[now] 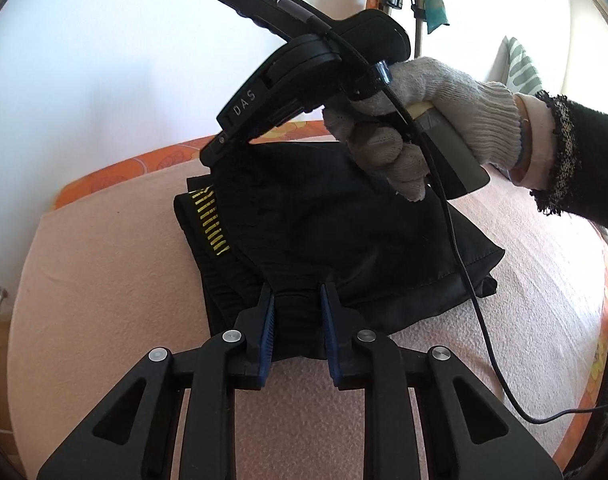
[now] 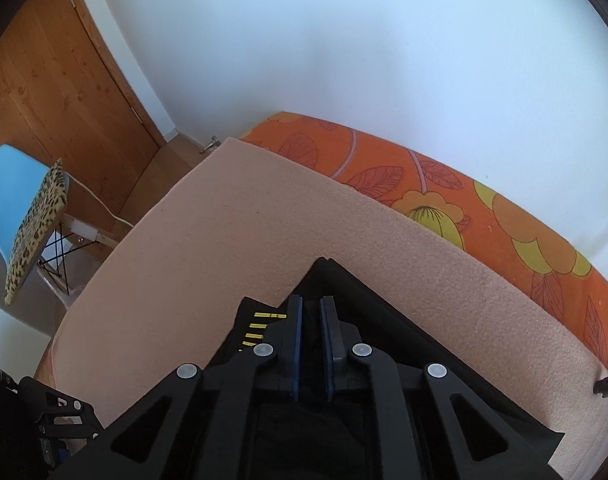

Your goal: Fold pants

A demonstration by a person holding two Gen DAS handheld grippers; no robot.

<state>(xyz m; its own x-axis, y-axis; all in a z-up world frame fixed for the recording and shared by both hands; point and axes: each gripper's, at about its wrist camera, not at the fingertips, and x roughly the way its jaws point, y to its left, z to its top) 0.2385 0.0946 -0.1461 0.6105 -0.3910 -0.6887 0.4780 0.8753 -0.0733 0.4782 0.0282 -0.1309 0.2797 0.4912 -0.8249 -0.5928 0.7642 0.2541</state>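
Black pants [image 1: 323, 216] lay folded in compact stack on pink blanket [image 1: 104, 280] over bed. Left tongs [image 1: 296, 300] narrowed at near hem, fabric between pads; firm pinch unclear. Right tongs [image 2: 311, 320] nearly closed on far corner, cloth between pads. Fabric looked soft, light, limp, slightly slick; best gripped at hems or corners through all layers.

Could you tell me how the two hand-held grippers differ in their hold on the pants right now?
The left hand-held gripper has a wide gap between its fingers, at the near edge of the black pants. The right hand-held gripper has a narrow gap with dark fabric in it, at the far corner. Both have blue pads.
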